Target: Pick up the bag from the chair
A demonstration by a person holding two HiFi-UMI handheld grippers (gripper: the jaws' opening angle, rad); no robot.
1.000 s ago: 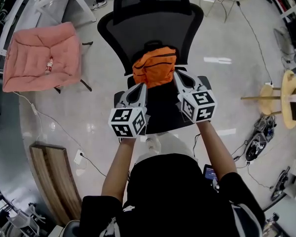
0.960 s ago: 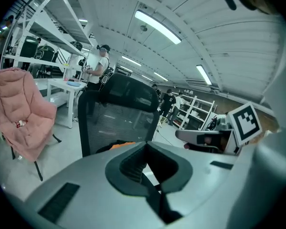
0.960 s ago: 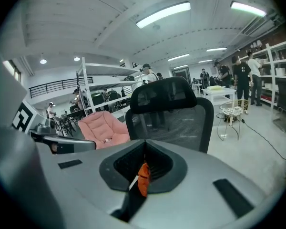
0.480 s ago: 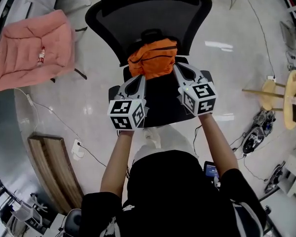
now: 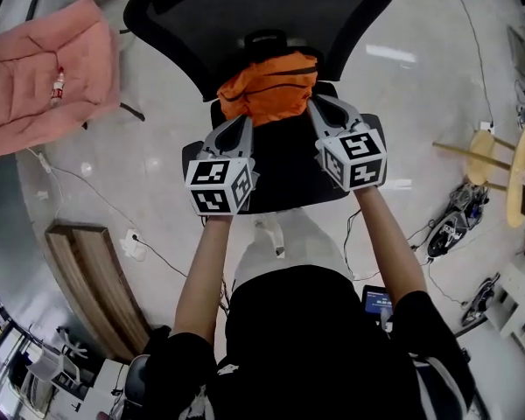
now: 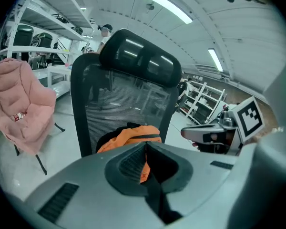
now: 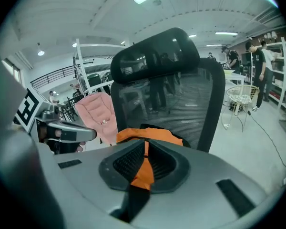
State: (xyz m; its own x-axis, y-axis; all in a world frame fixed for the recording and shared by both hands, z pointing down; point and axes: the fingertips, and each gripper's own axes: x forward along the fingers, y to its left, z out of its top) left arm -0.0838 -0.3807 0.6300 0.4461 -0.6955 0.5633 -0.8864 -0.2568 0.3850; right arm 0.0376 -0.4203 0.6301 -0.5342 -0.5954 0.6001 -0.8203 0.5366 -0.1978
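Note:
An orange bag [image 5: 267, 90] with black zips hangs in front of the mesh back of a black office chair [image 5: 262, 7], above its seat [image 5: 284, 169]. My left gripper [image 5: 247, 121] is shut on the bag's left edge. My right gripper [image 5: 313, 103] is shut on its right edge. In the left gripper view the jaws [image 6: 145, 147] meet, orange cloth shows just behind them, and the bag [image 6: 133, 135] bulges beyond. In the right gripper view a strip of orange cloth is pinched between the jaws [image 7: 145, 144], with the bag [image 7: 150, 135] and the chair [image 7: 181, 94] behind.
A pink padded chair [image 5: 35, 77] stands at the left. A wooden board [image 5: 96, 296] lies on the floor at lower left, with cables [image 5: 87, 199] near it. A wooden stool [image 5: 507, 164] and gear sit at the right. The person's legs are below the seat.
Both grippers and the bag have come up the picture, towards the chair's backrest, and the bag looks larger. The grippers have stayed shut on it.

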